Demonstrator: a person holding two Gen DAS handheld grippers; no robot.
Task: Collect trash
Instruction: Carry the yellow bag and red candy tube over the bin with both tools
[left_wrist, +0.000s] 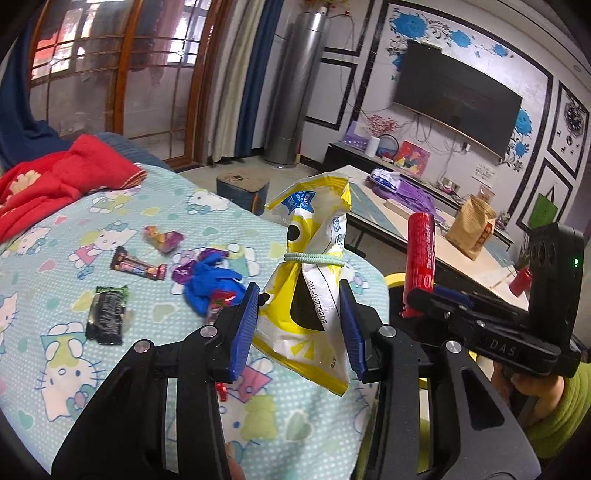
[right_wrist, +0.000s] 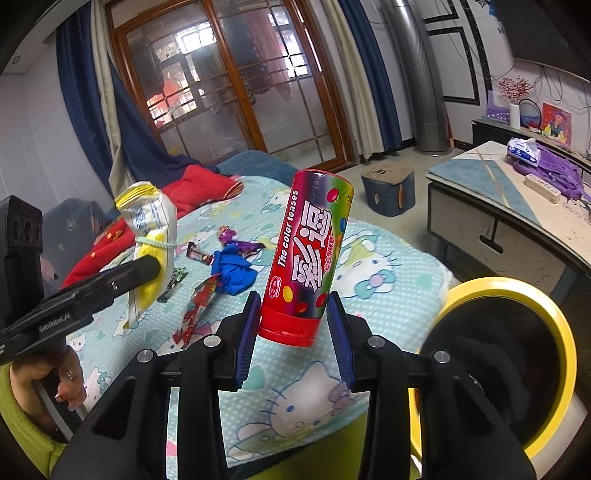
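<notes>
Over bedsheet (left_wrist: 110, 206), both hand-held grippers raised, loaded.

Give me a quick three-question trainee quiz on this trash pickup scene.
1. True or false: the left tongs hold a yellow-and-white plastic snack bag tied with a pale green band.
2. What do the right tongs grip?
A. blue glove
B. red cylindrical candy tube
C. brown paper bag
3. What colour is the rim of the round bin beside the bed?

Key: 1 true; 2 B; 3 yellow.
</notes>
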